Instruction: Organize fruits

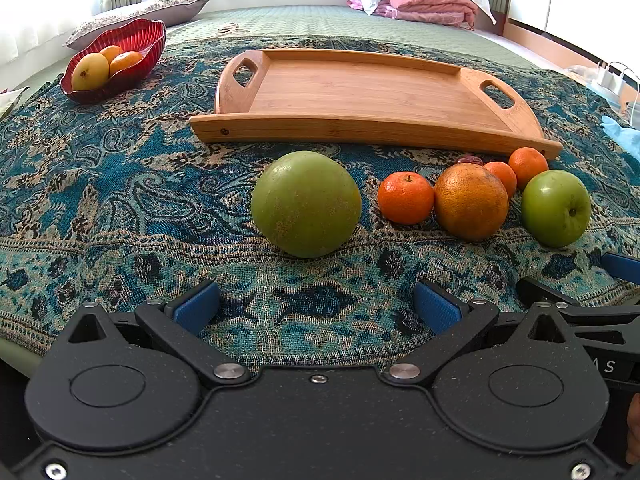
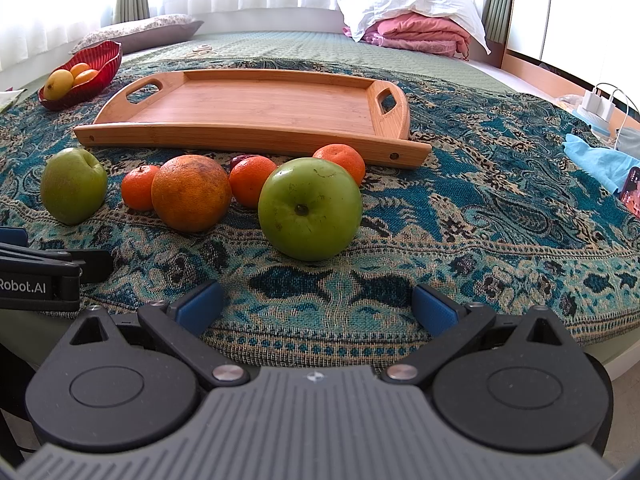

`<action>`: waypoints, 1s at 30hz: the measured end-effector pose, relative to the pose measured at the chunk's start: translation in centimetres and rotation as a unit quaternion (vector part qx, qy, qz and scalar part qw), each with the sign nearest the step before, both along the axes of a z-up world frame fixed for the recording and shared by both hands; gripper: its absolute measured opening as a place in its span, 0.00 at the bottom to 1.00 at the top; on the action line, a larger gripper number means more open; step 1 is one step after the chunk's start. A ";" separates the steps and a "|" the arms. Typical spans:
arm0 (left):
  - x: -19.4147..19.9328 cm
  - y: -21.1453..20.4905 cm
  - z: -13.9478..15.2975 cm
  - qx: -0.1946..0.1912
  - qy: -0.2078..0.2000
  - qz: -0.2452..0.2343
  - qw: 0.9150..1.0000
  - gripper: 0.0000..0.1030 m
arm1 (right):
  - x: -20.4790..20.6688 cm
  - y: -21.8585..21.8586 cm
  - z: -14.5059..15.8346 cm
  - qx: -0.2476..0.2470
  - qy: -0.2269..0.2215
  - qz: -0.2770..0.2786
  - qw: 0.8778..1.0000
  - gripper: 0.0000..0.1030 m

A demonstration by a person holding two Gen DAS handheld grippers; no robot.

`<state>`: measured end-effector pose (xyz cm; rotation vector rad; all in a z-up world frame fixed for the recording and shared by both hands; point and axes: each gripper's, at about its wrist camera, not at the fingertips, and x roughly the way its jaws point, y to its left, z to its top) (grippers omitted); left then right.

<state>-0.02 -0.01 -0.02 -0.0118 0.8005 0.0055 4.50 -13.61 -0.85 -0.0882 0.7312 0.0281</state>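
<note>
We're lining up — both grippers (image 1: 316, 306) (image 2: 316, 306) wide open, empty; next, close on the apple (image 2: 310, 208) at twelve o'clock.

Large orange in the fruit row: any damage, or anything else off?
The large orange shows dark brownish blotches on its upper skin, unlike the clean small mandarins beside it. A small dark red fruit sits half hidden behind the row, near the empty wooden tray. Nothing spilled or tipped.
</note>
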 end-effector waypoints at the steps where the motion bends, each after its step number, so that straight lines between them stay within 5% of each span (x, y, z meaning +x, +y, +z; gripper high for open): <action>1: 0.0 0.0 0.0 0.000 0.000 0.000 1.000 1.00 | 0.0 0.0 0.0 0.000 0.000 0.000 1.000 1.00; 30: 0.3 0.0 0.6 0.003 0.007 -0.005 1.000 1.00 | -0.2 -0.3 -0.2 0.005 -0.011 0.005 1.000 1.00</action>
